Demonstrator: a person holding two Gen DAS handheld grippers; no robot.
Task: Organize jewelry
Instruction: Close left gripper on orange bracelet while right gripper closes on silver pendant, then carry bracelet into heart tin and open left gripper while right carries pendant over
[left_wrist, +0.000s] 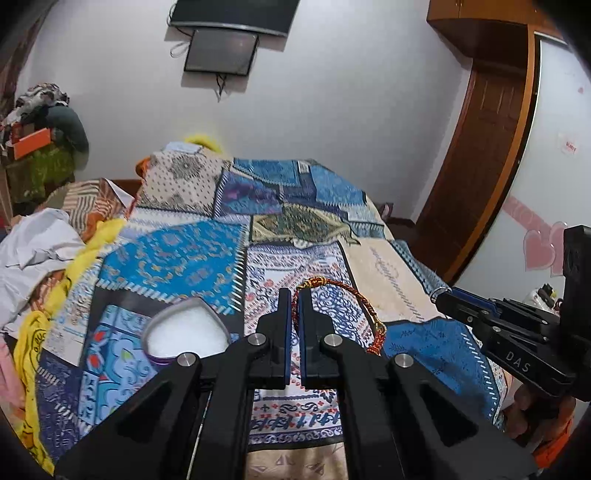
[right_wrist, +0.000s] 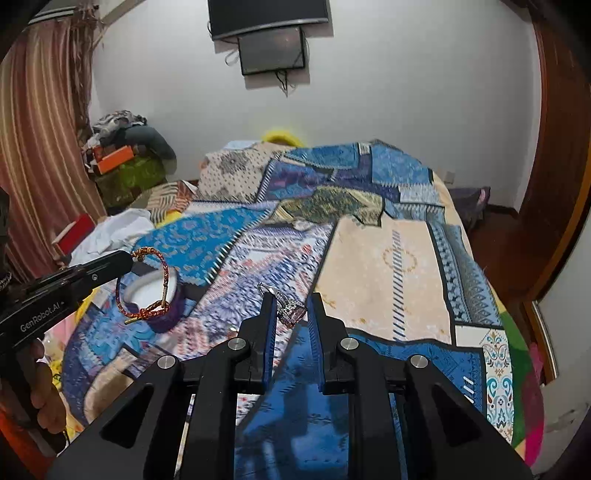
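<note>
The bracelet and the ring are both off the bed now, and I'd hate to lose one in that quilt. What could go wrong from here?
1. The silver ring sits between visibly parted fingers of the right hand-held gripper; it could slip out.
2. The braided bracelet is pinched only at one edge by the left hand-held gripper, so it may swing and miss the purple heart-shaped box.

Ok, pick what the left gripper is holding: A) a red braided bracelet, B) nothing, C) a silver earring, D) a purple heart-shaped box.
A: the left gripper is shut on the red braided bracelet, which dangles above the heart-shaped box.
</note>
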